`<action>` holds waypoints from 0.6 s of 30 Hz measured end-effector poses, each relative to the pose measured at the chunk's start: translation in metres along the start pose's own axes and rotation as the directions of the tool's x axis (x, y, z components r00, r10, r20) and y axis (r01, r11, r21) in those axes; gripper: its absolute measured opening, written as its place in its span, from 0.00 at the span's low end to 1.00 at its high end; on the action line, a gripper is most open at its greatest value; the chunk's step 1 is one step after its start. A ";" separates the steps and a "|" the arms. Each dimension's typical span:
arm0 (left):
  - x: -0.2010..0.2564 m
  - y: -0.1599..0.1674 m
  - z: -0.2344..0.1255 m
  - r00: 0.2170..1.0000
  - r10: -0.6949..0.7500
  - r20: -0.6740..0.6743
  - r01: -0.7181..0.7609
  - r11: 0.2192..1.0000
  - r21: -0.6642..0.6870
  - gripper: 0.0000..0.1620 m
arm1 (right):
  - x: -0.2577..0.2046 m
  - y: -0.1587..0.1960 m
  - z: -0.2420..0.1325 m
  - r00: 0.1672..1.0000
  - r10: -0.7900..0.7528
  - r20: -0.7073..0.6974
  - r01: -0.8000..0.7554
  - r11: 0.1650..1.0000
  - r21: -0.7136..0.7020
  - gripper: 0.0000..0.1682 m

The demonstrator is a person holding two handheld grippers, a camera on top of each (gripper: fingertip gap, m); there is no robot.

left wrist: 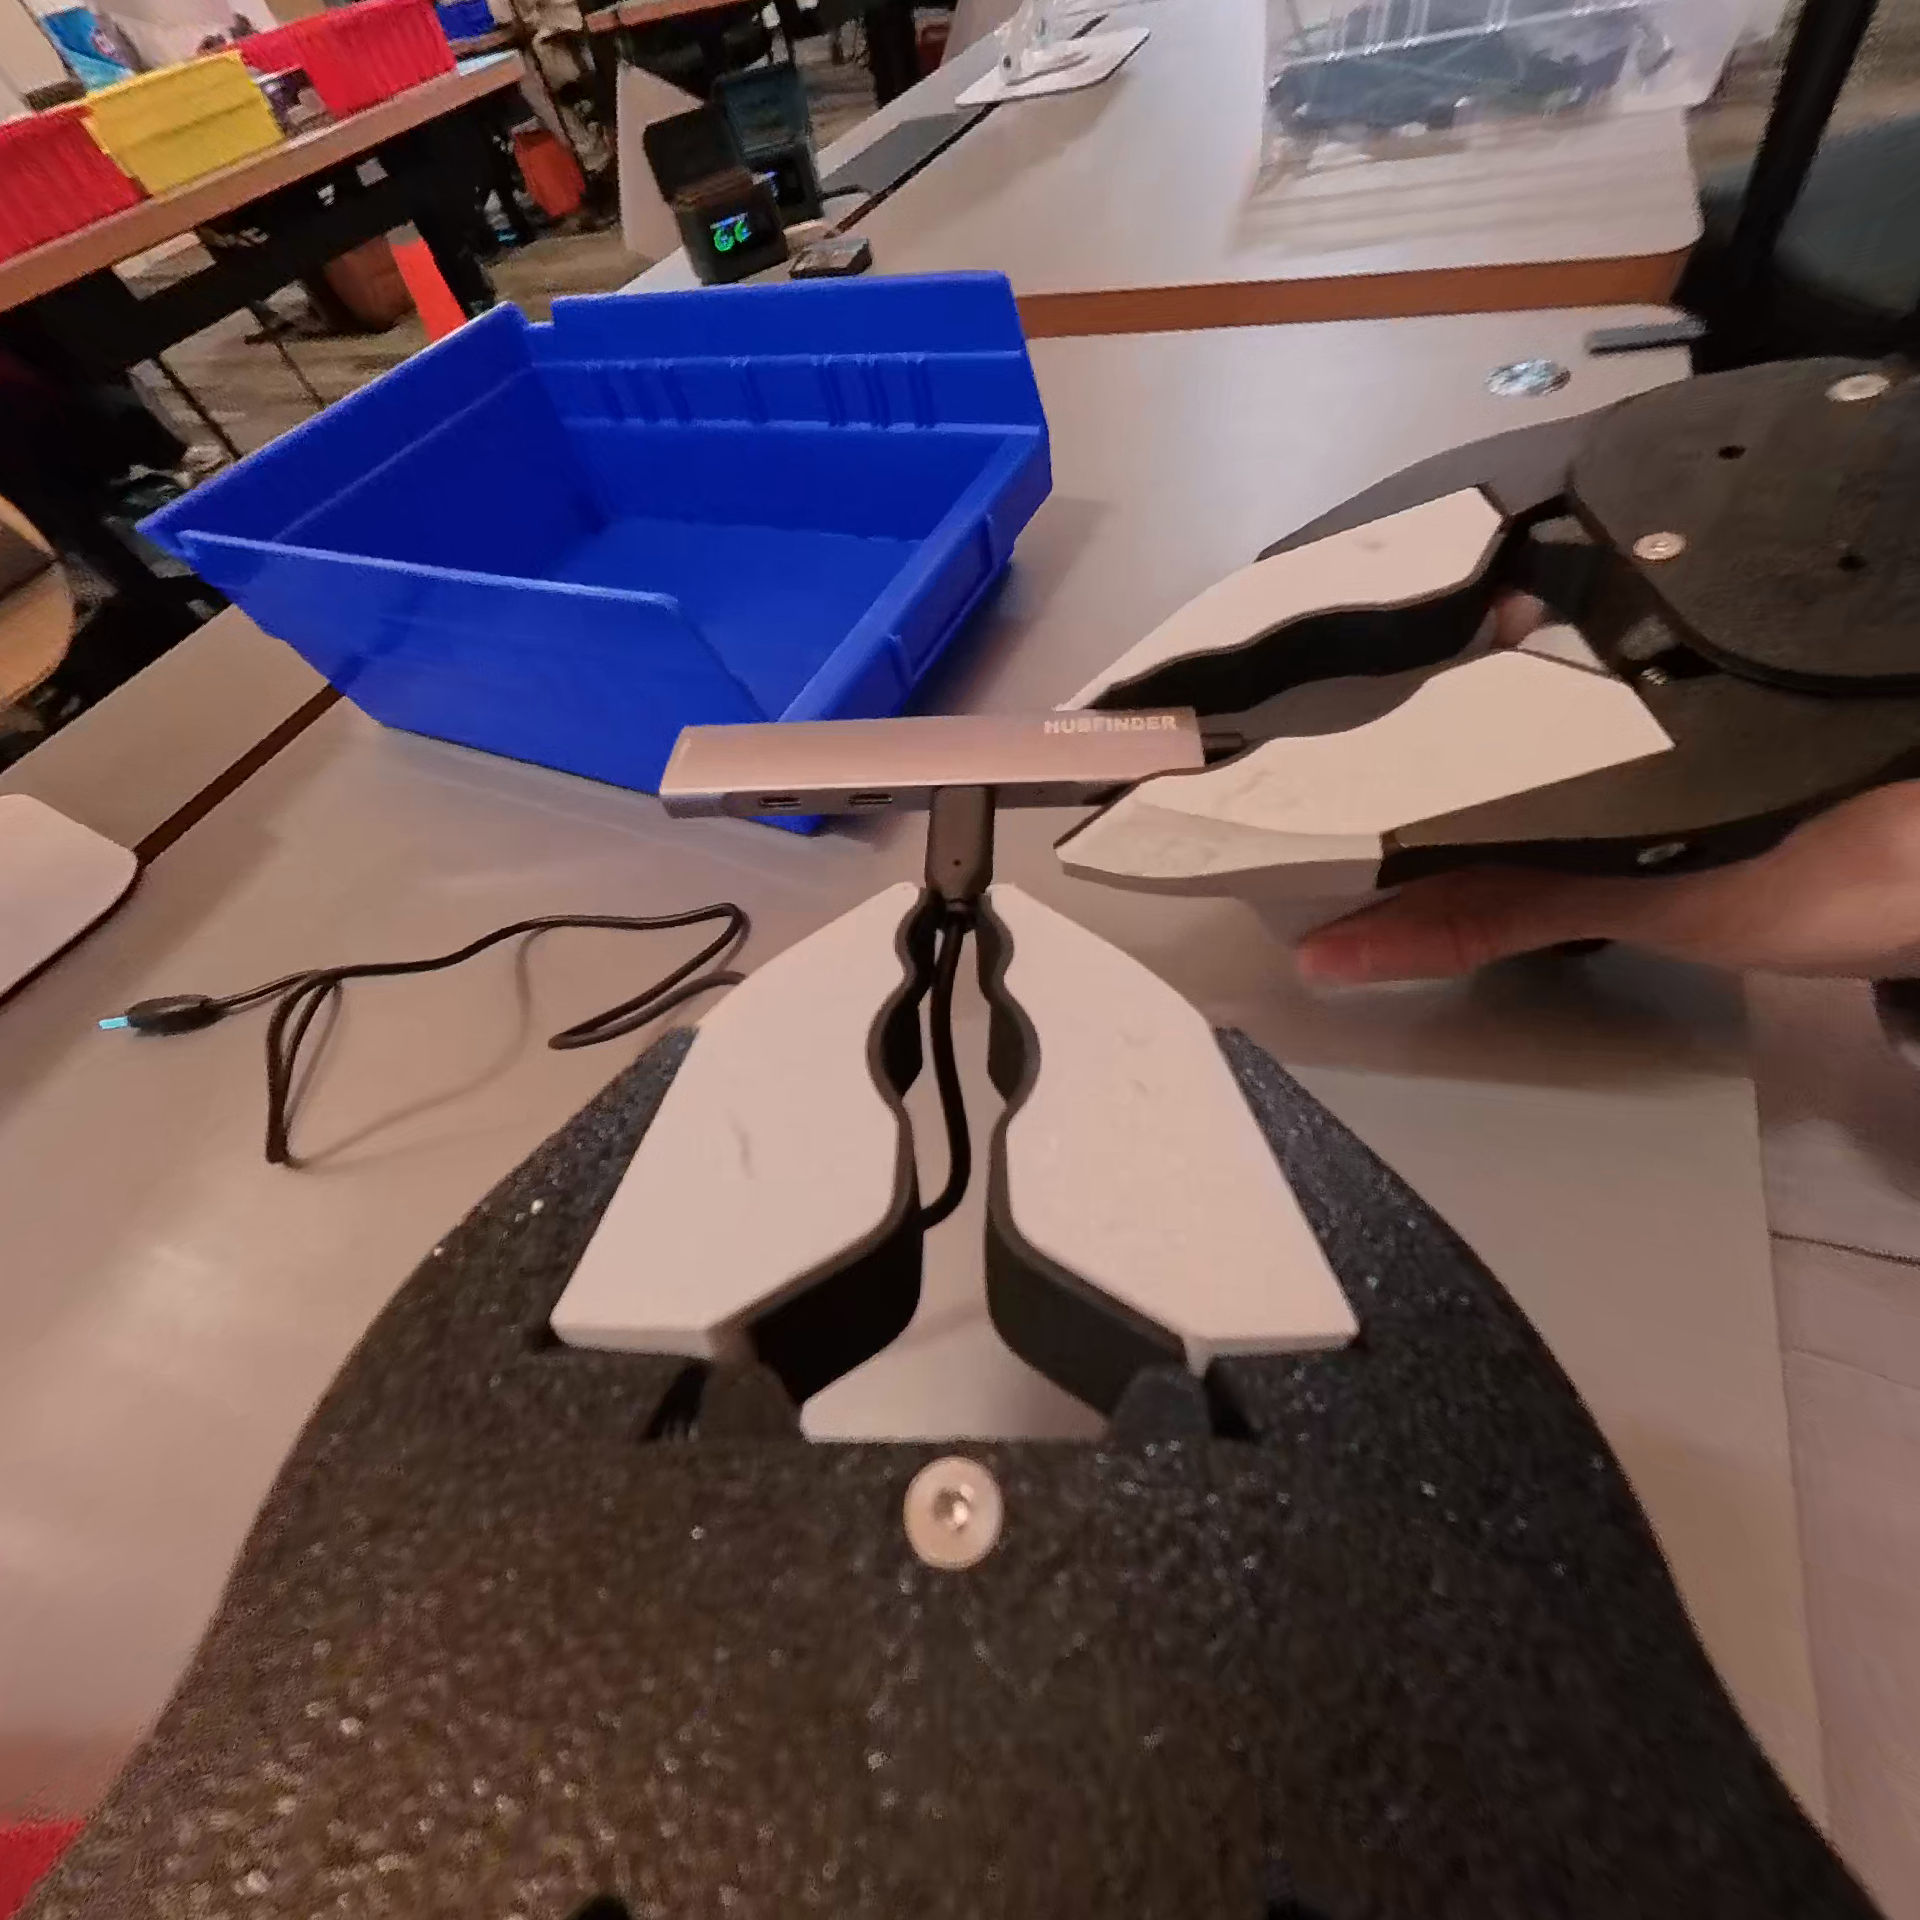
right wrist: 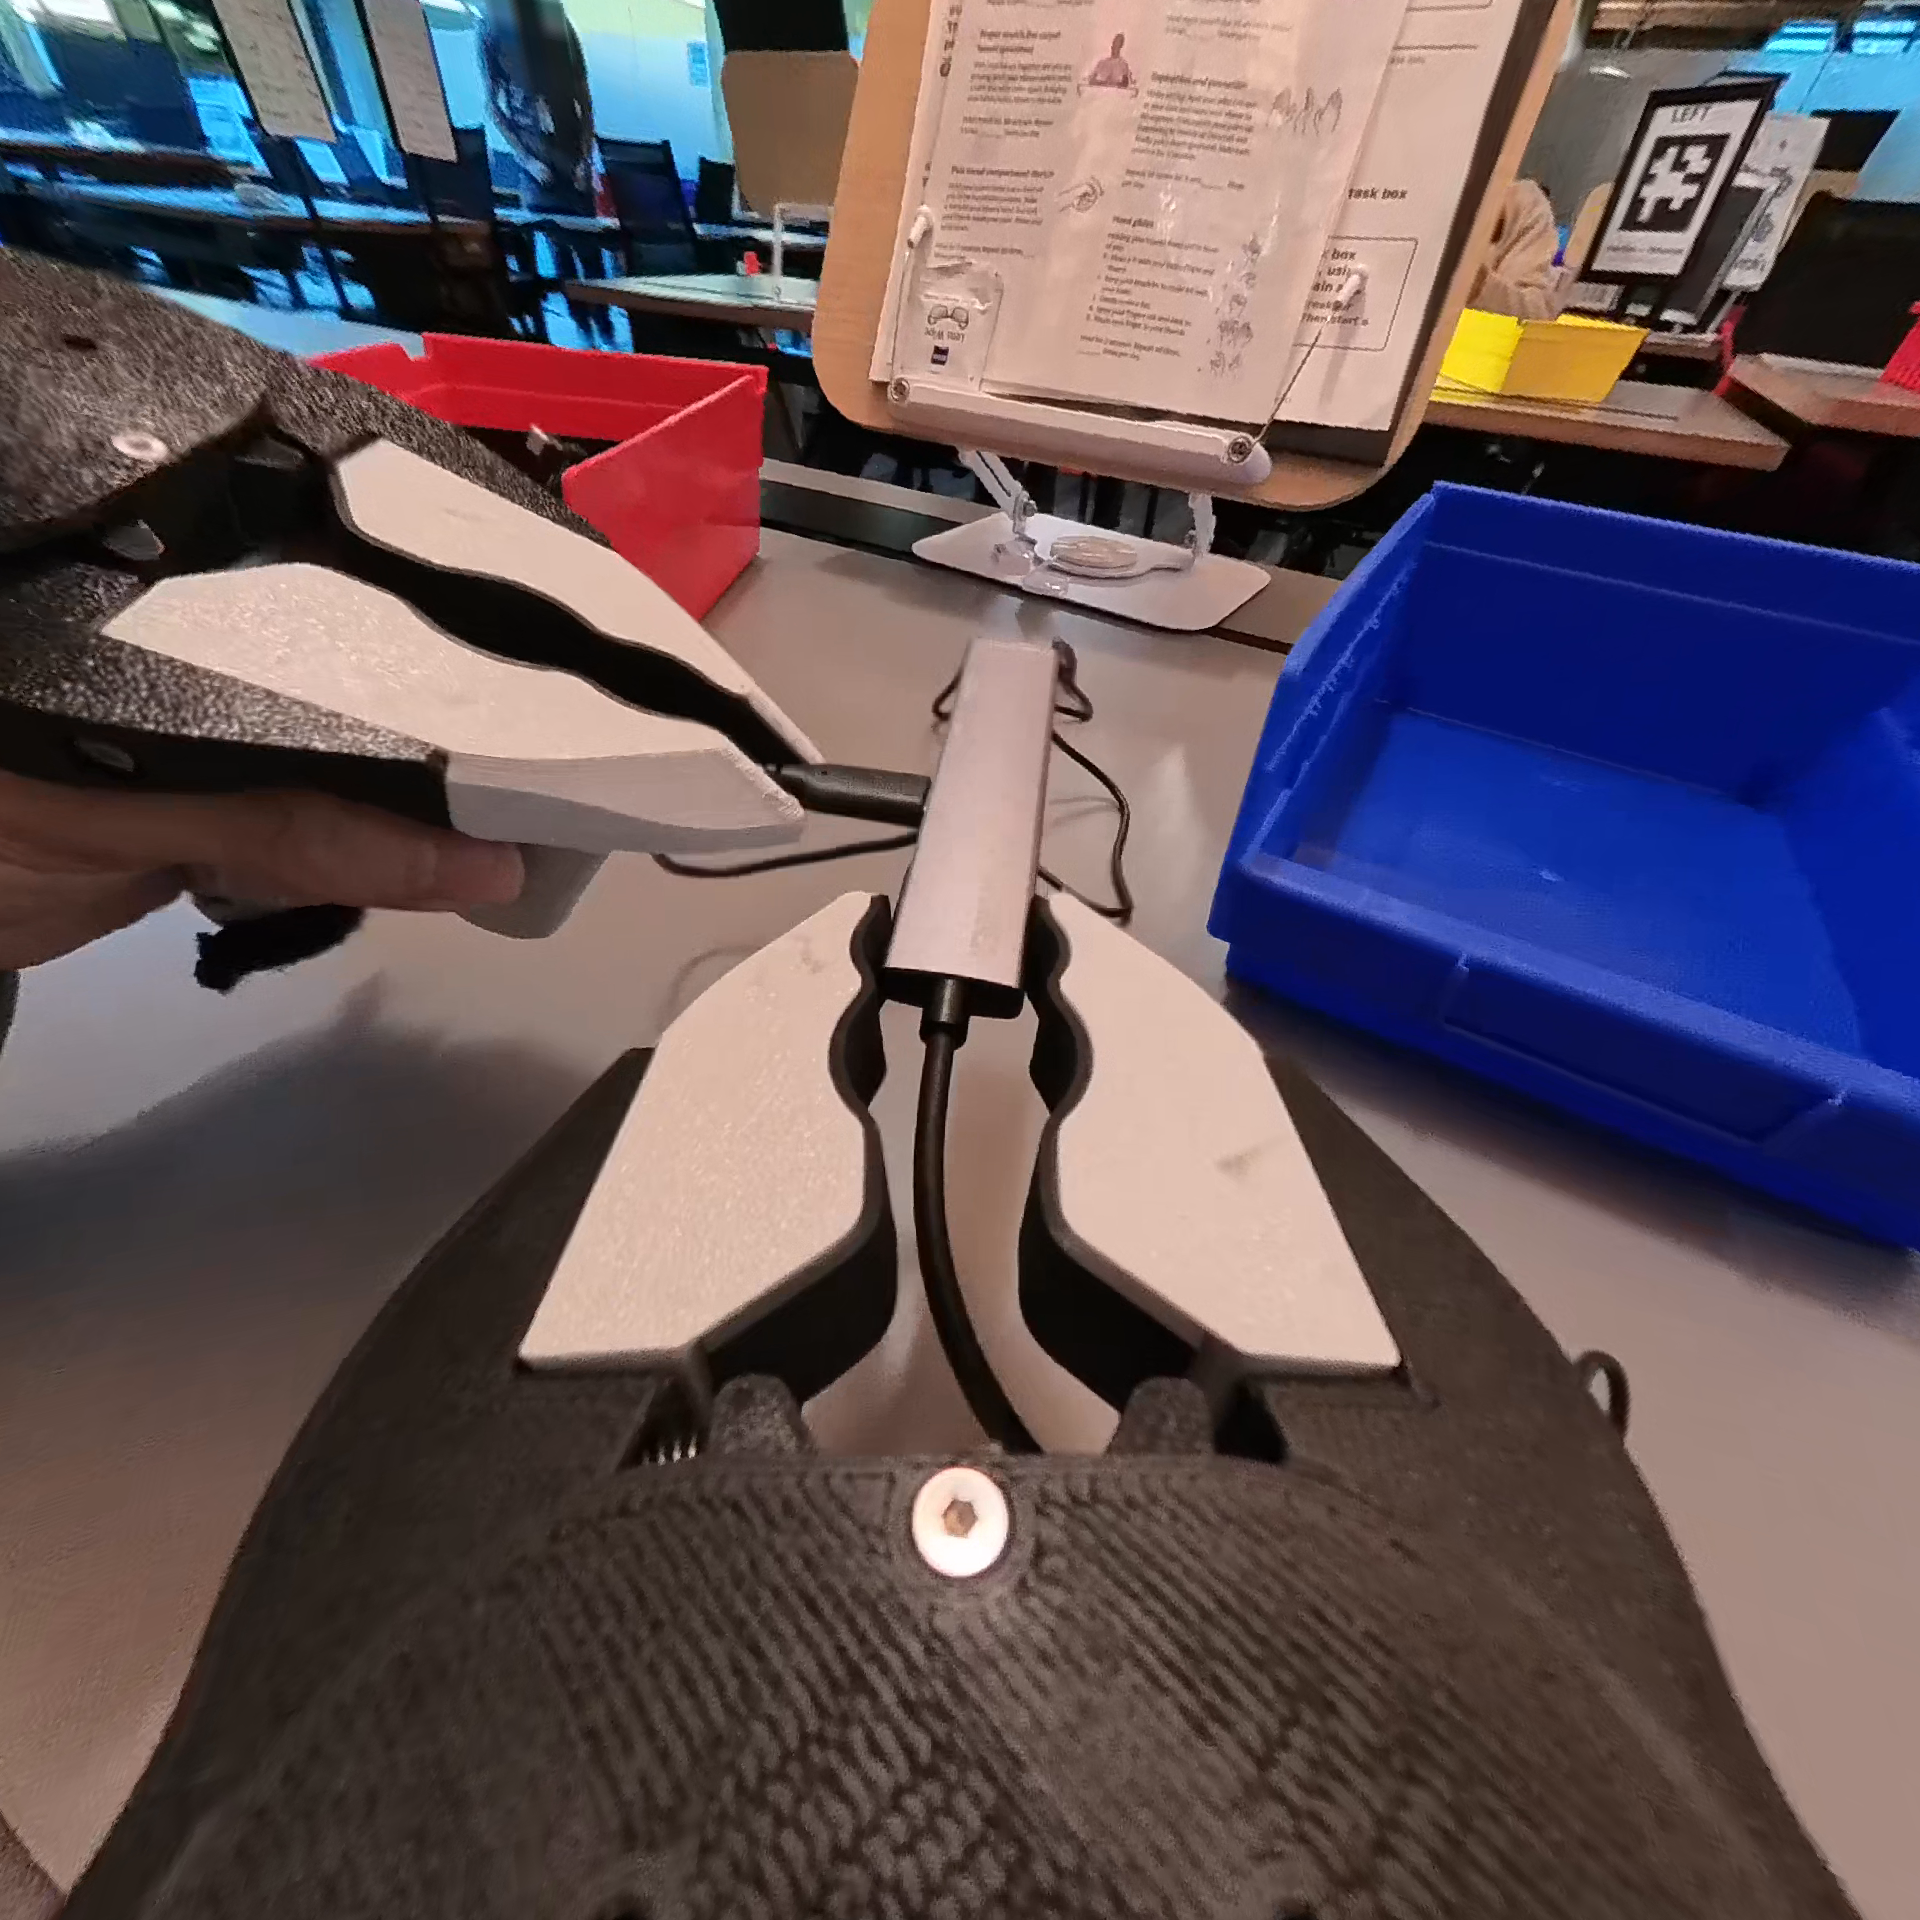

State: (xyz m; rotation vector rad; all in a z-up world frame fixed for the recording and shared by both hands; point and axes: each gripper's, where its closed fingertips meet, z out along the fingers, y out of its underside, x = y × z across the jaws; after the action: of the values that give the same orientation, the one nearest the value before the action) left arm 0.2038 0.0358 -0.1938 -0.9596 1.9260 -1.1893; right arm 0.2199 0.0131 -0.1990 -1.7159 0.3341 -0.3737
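A slim grey USB hub (left wrist: 914, 764) is held level above the grey table (left wrist: 1247, 436). My right gripper (left wrist: 1101, 769) is shut on the hub's cable end, which also shows in the right wrist view (right wrist: 956, 935). The hub (right wrist: 982, 790) points away from it, and its own black lead (right wrist: 935, 1195) runs back between the fingers. My left gripper (left wrist: 954, 899) is shut on a black cable plug (left wrist: 956, 842) whose tip meets the hub's long side. The right wrist view shows this gripper (right wrist: 795, 790) and plug (right wrist: 862, 790) from the left.
An empty blue bin (left wrist: 468, 634) stands just behind the hub, at the right in the right wrist view (right wrist: 1455, 987). The plug's black cable (left wrist: 416, 987) lies looped on the table. A red bin (right wrist: 665, 488) and a document stand (right wrist: 1091, 561) stand farther back. Both grippers' tips are close together, under 4 cm apart.
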 end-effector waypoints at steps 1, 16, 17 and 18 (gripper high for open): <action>0.001 -0.002 -0.001 1.000 -0.014 -0.014 0.014 1.000 0.021 0.04 | 0.001 -0.003 -0.001 1.000 0.020 0.008 -0.020 1.000 0.023 0.15; -0.035 -0.030 -0.040 0.980 -0.196 -0.042 0.201 0.958 0.206 0.13 | 0.038 -0.016 -0.022 0.987 0.154 -0.033 -0.146 0.973 0.179 0.15; -0.035 -0.029 -0.039 0.978 -0.202 -0.053 0.209 0.957 0.201 0.13 | 0.038 -0.016 -0.022 0.989 0.147 -0.036 -0.138 0.974 0.180 0.15; -0.035 -0.027 -0.038 0.977 -0.208 -0.055 0.215 0.958 0.188 0.13 | 0.038 -0.016 -0.021 0.989 0.143 -0.038 -0.134 0.975 0.177 0.15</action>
State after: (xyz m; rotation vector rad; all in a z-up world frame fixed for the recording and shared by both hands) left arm 0.1960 0.0730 -0.1501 -1.0653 1.7275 -1.4947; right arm 0.2453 -0.0192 -0.1776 -1.5043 0.4433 -0.3344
